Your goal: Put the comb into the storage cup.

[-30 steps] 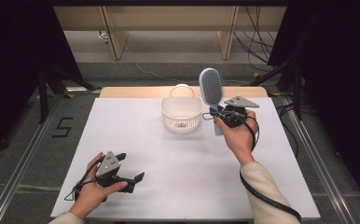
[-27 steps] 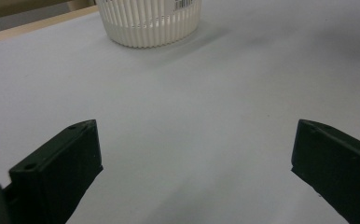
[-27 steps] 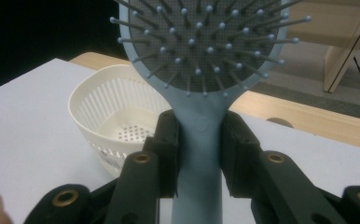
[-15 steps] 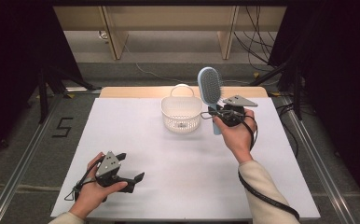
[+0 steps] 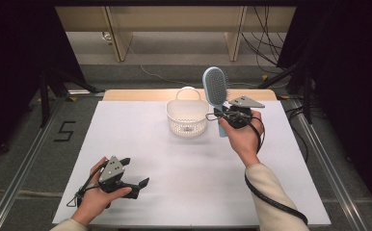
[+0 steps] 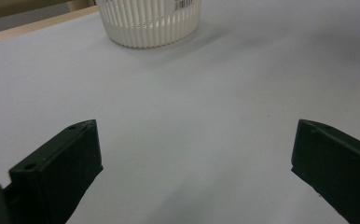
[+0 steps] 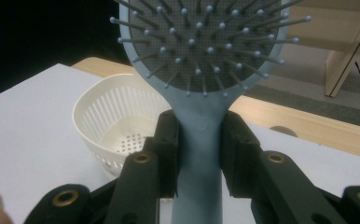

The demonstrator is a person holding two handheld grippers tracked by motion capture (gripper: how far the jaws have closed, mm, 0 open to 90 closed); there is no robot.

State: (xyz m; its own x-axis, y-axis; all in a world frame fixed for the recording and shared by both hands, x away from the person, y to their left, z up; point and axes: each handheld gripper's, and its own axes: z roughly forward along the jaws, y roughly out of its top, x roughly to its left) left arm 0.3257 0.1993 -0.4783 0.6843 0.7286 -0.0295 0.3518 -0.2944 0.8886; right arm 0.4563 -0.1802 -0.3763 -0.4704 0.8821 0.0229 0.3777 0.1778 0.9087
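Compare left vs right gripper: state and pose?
The left gripper has its fingers wide apart with nothing between them; the right gripper is shut on the brush handle. The left lies low near the table's front edge; the right is raised beside the basket, brush upright. Both are hand-held.

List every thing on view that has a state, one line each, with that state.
hairbrush: upright, clamped by its handle, bristle head up, off the table.
basket: upright on the table, nothing visible inside.
right gripper: shut on the hairbrush handle.
left gripper: open, nothing between its jaws, low over the table.
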